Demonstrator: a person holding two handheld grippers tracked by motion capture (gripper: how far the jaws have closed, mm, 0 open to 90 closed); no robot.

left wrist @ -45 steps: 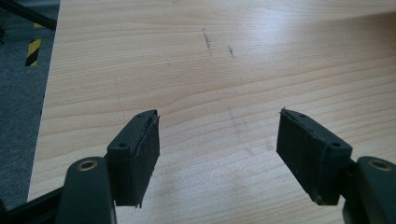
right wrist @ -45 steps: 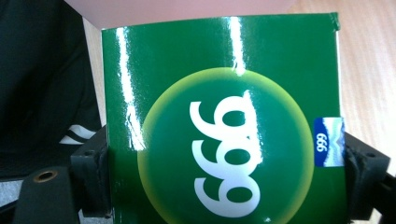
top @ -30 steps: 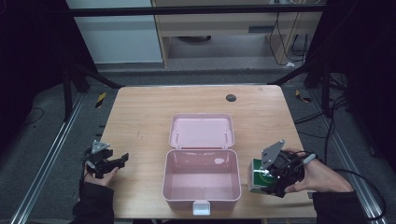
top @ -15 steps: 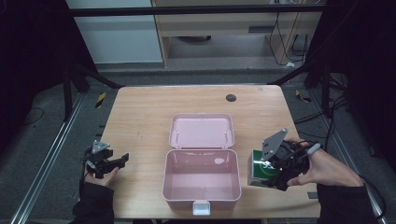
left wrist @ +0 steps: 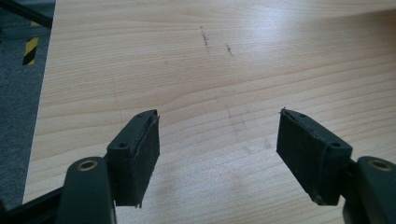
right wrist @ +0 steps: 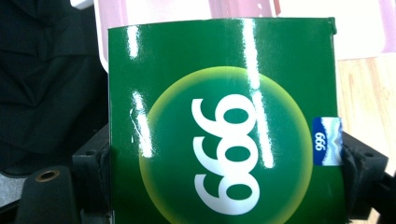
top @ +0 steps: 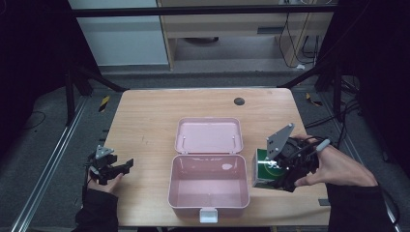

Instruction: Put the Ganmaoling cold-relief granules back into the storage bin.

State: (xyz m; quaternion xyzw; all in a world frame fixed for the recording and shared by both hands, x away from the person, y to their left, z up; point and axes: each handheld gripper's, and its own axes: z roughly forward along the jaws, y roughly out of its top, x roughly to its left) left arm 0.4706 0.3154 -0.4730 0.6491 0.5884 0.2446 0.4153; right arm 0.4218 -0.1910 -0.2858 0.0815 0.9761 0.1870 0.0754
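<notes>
Pinching the glossy green carton (right wrist: pixel 224 121) by its side walls, the right gripper (top: pixel 285 166) should squeeze gently: light, crushable, slick; the left gripper (left wrist: pixel 217 158) gapes wide, empty.

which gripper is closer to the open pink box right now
The right gripper. It holds a green carton just off the right wall of the pink box. The left gripper sits open near the table's left edge, with bare wood between it and the box.
</notes>
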